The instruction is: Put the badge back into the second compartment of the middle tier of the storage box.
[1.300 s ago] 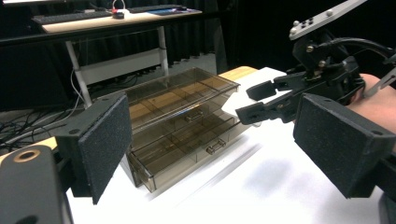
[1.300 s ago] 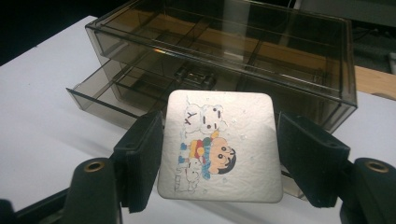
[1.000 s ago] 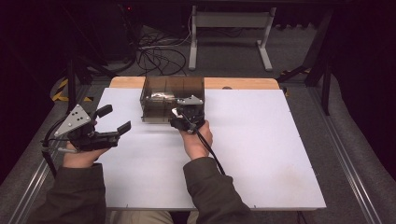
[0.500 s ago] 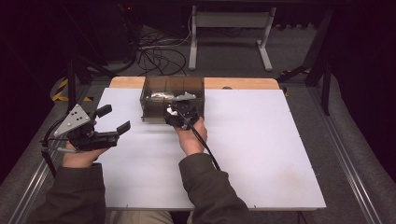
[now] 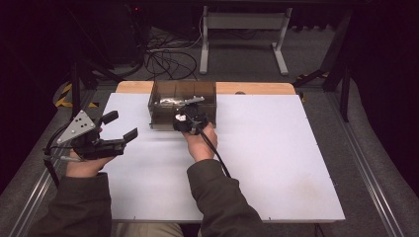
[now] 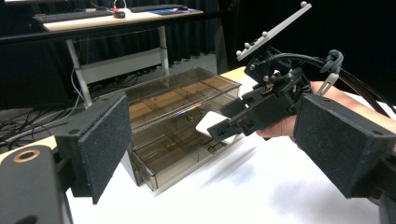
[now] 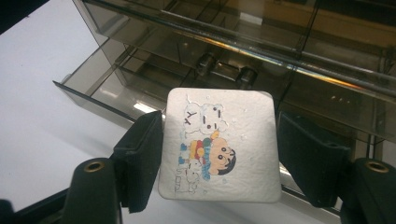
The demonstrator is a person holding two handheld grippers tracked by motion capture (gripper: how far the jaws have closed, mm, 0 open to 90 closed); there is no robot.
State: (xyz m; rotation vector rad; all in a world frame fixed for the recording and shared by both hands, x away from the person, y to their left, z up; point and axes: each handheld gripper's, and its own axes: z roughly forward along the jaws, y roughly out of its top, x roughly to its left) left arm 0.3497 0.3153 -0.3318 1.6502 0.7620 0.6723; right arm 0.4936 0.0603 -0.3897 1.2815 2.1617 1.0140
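Only writing readable on the white square pad (image 7: 219,147): two small letters, "YY", beside a white bear face, seen in the right gripper view; under the bear a cartoon child with black hair and a scarf striped red, yellow, green and blue, plus faint grey line drawing at the lower left, too small to read. No brand or label legible on the drawer box. The pad is flat, rounded at the corners, its surface slightly pitted and pale. The right gripper (image 7: 219,158) has it clamped between its two black jaws, one jaw pressed to each side edge, printed face toward the camera; the jaws are closed in as far as the pad allows. From the high view the right gripper (image 5: 189,120) sits at the front of the smoky brown transparent drawer box (image 5: 163,94), which stands at the far edge of the white table (image 5: 276,163). The lower drawer (image 7: 98,88) is pulled out, and the pad hangs just in front of the drawer fronts, above that open drawer. The left gripper (image 5: 120,127) is held well apart at the table's left side, jaws spread wide, nothing between them; its foam pads (image 6: 105,140) are bare.
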